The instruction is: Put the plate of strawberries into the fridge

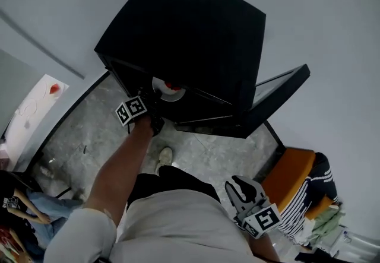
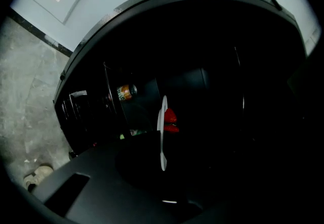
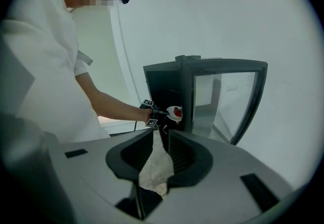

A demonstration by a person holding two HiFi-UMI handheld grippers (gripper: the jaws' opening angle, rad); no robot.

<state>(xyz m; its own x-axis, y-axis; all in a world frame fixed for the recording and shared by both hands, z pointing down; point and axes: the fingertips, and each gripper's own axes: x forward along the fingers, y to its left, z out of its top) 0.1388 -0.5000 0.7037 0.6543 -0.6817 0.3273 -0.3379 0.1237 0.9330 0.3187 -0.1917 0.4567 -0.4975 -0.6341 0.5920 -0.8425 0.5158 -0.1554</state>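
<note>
A black fridge (image 1: 190, 30) stands with its glass door (image 1: 279, 92) swung open to the right. My left gripper (image 1: 153, 97) is shut on the rim of a white plate (image 1: 168, 88) that carries red strawberries (image 1: 173, 85), and holds it at the fridge's opening. In the left gripper view the plate (image 2: 163, 132) shows edge-on with the strawberries (image 2: 170, 119) against the dark inside. The right gripper view shows that plate (image 3: 173, 112) just in front of the cabinet. My right gripper (image 1: 236, 184) hangs low by the person's right side, jaws (image 3: 161, 134) slightly apart and empty.
A drinks can (image 2: 125, 91) lies on a shelf inside the fridge. The person's shoe (image 1: 164, 158) is on the grey floor before it. An orange chair (image 1: 288, 176) with striped clothing is at the right. Another person (image 1: 29, 202) sits at the lower left.
</note>
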